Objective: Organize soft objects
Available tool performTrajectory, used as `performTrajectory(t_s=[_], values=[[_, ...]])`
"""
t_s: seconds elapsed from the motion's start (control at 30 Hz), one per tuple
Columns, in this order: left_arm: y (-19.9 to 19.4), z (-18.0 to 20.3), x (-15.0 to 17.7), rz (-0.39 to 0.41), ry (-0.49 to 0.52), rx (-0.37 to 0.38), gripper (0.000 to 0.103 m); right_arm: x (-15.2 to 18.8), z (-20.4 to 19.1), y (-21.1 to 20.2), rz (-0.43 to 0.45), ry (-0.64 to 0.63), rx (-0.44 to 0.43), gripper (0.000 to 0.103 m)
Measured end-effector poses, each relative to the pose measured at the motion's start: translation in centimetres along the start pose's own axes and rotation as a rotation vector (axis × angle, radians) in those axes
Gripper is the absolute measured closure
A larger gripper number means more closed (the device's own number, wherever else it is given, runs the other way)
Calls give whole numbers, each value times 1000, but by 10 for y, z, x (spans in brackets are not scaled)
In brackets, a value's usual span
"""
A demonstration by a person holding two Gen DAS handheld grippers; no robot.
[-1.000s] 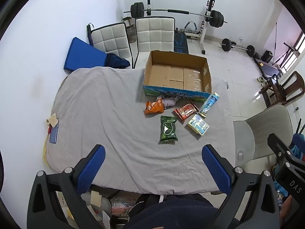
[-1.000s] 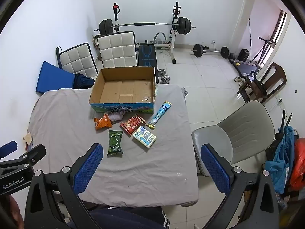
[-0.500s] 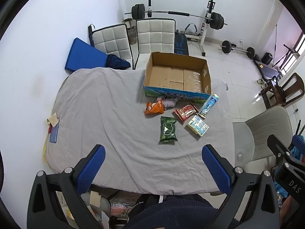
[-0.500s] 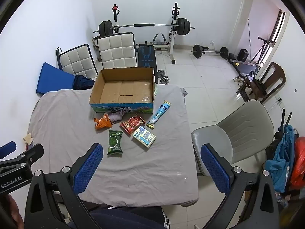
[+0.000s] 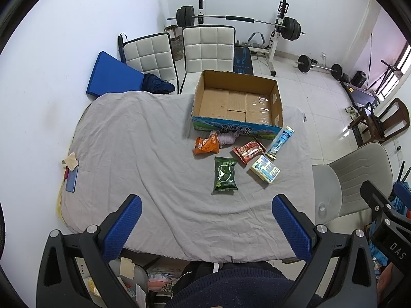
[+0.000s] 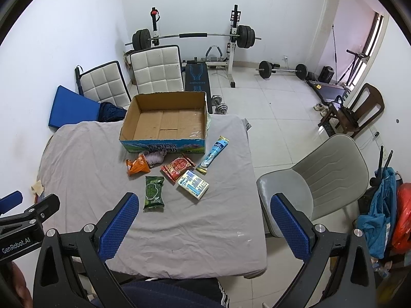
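An open cardboard box [image 5: 237, 102] [image 6: 165, 120] stands empty at the far side of a grey-covered table [image 5: 143, 159] [image 6: 84, 159]. In front of it lie an orange packet [image 5: 206, 146] [image 6: 137, 165], a crumpled grey cloth [image 5: 227, 137] [image 6: 156, 157], a red packet [image 5: 248, 151] [image 6: 177, 166], a green packet [image 5: 225, 175] [image 6: 153, 192], a white-and-blue pack [image 5: 265, 169] [image 6: 193, 184] and a light blue tube [image 5: 280, 142] [image 6: 213, 154]. My left gripper [image 5: 206, 228] and right gripper [image 6: 203, 225] are both open and empty, held high above the table's near edge.
A grey chair [image 6: 316, 184] [image 5: 357, 177] stands at the table's right. Two white padded chairs [image 5: 179, 54] and a blue mat [image 5: 113, 77] are behind the table. A phone [image 5: 71, 178] lies at the left edge. Weight equipment [image 6: 195, 38] fills the back.
Both views shifted very slightly; nothing on the table moved and both grippers stayed open.
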State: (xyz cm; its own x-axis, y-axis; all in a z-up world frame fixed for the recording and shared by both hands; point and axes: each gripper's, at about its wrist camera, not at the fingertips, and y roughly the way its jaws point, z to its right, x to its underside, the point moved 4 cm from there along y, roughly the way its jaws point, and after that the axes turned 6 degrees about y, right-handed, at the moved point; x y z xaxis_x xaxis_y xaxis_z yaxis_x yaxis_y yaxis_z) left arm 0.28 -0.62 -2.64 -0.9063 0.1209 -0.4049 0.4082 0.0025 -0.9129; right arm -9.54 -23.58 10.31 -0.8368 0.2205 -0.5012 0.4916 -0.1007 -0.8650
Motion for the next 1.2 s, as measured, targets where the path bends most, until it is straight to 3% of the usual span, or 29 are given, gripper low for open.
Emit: performTrajectory(t_s=[1.2], values=[[-10,1,-5,42,-5,-7,0,3,1,-10,48,-4,-4,0]])
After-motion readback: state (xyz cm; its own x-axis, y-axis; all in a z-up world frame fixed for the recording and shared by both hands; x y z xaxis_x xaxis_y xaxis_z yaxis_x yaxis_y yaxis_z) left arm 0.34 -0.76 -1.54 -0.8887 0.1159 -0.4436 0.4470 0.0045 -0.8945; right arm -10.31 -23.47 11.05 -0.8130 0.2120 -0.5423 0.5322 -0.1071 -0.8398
